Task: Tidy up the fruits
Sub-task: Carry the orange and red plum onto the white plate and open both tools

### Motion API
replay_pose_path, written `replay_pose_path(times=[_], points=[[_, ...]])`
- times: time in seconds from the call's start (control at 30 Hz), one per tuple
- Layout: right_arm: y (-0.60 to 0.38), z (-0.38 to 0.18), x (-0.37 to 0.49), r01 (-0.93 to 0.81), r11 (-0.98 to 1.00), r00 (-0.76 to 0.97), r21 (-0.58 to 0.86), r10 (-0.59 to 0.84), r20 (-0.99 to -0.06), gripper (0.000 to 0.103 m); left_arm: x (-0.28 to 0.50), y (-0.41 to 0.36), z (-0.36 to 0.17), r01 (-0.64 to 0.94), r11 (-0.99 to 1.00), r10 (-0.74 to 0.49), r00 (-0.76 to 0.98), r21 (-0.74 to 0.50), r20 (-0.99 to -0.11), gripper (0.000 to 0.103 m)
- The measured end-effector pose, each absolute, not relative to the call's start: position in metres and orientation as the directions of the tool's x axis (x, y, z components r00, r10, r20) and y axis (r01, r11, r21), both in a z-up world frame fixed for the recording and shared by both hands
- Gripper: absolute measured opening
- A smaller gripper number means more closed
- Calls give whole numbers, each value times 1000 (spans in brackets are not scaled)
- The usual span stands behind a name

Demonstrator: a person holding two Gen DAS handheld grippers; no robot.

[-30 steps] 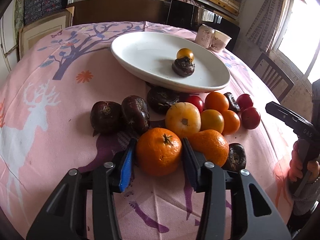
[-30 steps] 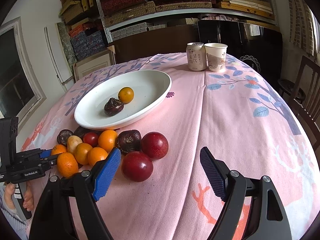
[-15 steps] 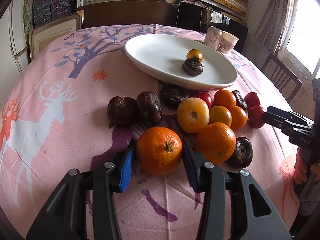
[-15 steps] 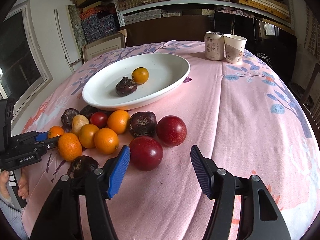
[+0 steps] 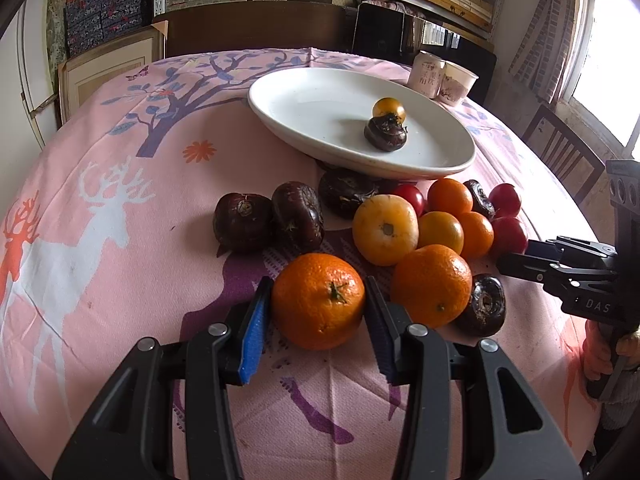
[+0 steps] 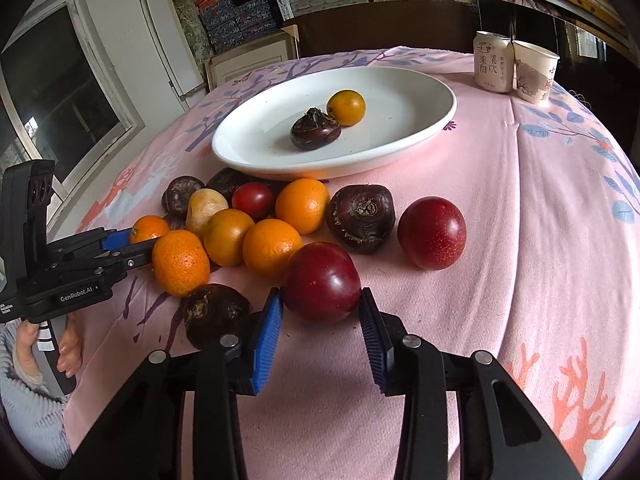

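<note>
1. The left gripper (image 5: pixel 318 312) is clamped on a mandarin (image 5: pixel 319 300), both pads pressed to its sides, with the fruit resting on the pink tablecloth (image 5: pixel 120 280) at the near edge of the table.
2. The right gripper (image 6: pixel 322 312) has just been closing and now pinches a dark red plum (image 6: pixel 322 282) between its pads; the plum sits on the cloth at the near end of the heap.
3. Just beside each held fruit lie neighbours: a second mandarin (image 5: pixel 432 284) touches or nearly touches the left gripper's right pad, and a dark water chestnut (image 6: pixel 216 316) lies against the right gripper's left finger.
4. Further out, the rest of the heap of oranges, small tomatoes and chestnuts crowds the cloth below the white plate (image 5: pixel 288 104), which holds only a chestnut (image 5: pixel 386 132) and a small yellow-orange fruit (image 5: pixel 389 109) toward the table's middle.
5. Risks, as judged from here:
   - Lifting either fruit could nudge the touching neighbours, and round fruit may roll toward the table's edge.
   - The plum's smooth, glossy skin could slip from the pads if the grip sits low on its curve.
   - Too firm a squeeze could bruise the soft mandarin.
   - Both hands heading for the one plate may cross paths, or a set-down fruit could knock the two already there.
</note>
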State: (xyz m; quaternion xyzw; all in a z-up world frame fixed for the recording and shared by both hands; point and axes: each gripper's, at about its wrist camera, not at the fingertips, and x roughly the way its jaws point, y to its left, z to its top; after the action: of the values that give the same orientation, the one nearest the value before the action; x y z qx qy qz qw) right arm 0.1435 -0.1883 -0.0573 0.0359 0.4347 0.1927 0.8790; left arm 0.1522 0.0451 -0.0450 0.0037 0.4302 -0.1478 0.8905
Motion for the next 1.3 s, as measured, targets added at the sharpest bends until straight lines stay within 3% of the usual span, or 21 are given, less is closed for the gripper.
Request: replay_pose_path(times=[0.47, 0.63, 0.87, 0.93, 1.07, 1.13, 1.3], points=[[-224, -20, 168, -233, 909, 620, 346, 413, -667, 38, 180, 36, -4, 278, 951, -289, 634, -137, -717, 44], [-219, -1, 212, -203, 923, 653, 327, 376, -657, 38, 227, 22, 6, 269, 949, -305, 635, -167, -709, 44], [-199, -18, 253, -177, 953, 650, 245, 301, -698, 40, 269, 7, -13, 261, 947, -309, 595, -184, -742, 44], [-199, -19, 252, -183, 957, 658, 227, 291, -695, 44, 270, 7, -16, 268, 946, -310, 597, -180, -740, 57], [-205, -14, 244, -182, 957, 684, 227, 289, -669, 51, 264, 16, -12, 269, 943, -325, 614, -197, -719, 65], [-208, -14, 239, -178, 957, 691, 229, 287, -663, 52, 260, 22, -9, 253, 948, -312, 629, -193, -712, 77], [-220, -18, 226, -133, 964, 708, 233, 256, -658, 63, 245, 45, -8, 190, 967, -254, 665, -169, -702, 80]])
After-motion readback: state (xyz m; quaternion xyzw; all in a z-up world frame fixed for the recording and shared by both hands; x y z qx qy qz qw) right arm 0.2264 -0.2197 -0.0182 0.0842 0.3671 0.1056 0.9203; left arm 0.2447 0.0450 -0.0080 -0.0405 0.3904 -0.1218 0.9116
